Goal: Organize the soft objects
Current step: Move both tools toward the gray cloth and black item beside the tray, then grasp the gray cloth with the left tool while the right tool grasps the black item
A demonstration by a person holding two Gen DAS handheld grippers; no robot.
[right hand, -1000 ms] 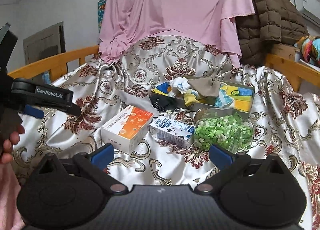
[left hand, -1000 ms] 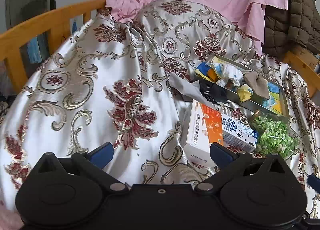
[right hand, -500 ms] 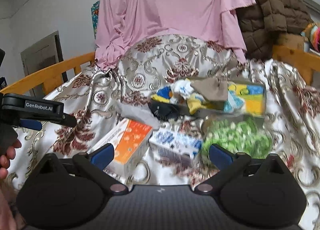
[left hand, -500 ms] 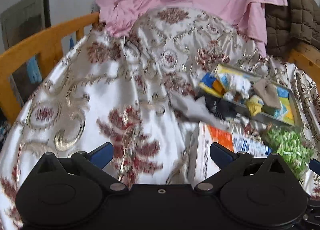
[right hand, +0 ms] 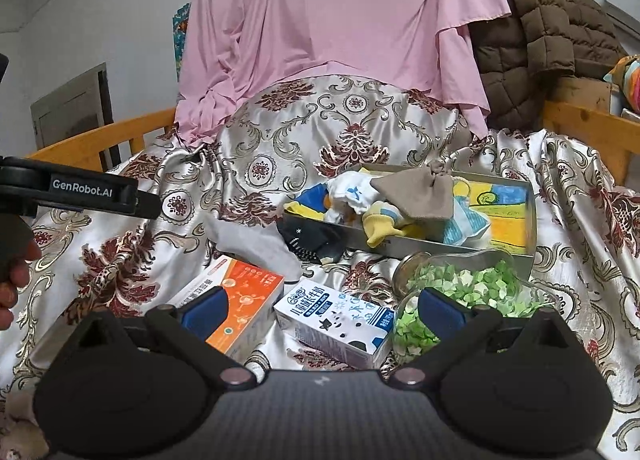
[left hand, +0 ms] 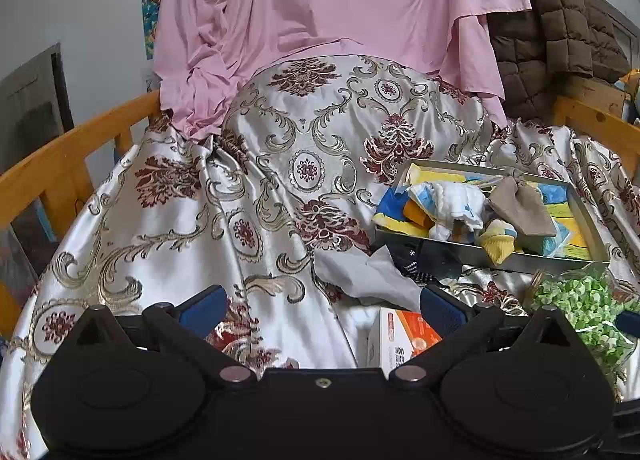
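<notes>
A metal tray (right hand: 440,246) (left hand: 584,215) on the patterned satin cloth holds several socks: a white one (right hand: 352,193) (left hand: 456,201), a tan one (right hand: 416,195) (left hand: 520,207) and a yellow-toed one (right hand: 378,225) (left hand: 498,246). A black sock (right hand: 312,240) (left hand: 428,260) and a grey sock (right hand: 252,244) (left hand: 368,280) lie on the cloth just left of the tray. My left gripper (left hand: 322,306) is open and empty, short of the grey sock. My right gripper (right hand: 322,306) is open and empty above the boxes; the left gripper (right hand: 80,193) shows at its left.
An orange-and-white box (right hand: 236,300) (left hand: 400,340), a milk carton (right hand: 340,320) and a tipped glass jar of green paper stars (right hand: 468,292) (left hand: 580,304) lie in front of the tray. Wooden rails (left hand: 72,155) border the bed; pink cloth (left hand: 332,3) and a brown jacket (right hand: 552,19) hang behind.
Both grippers have moved forward toward the tray and tilted up; the boxes sit lower in both views. Both stay open and empty.
</notes>
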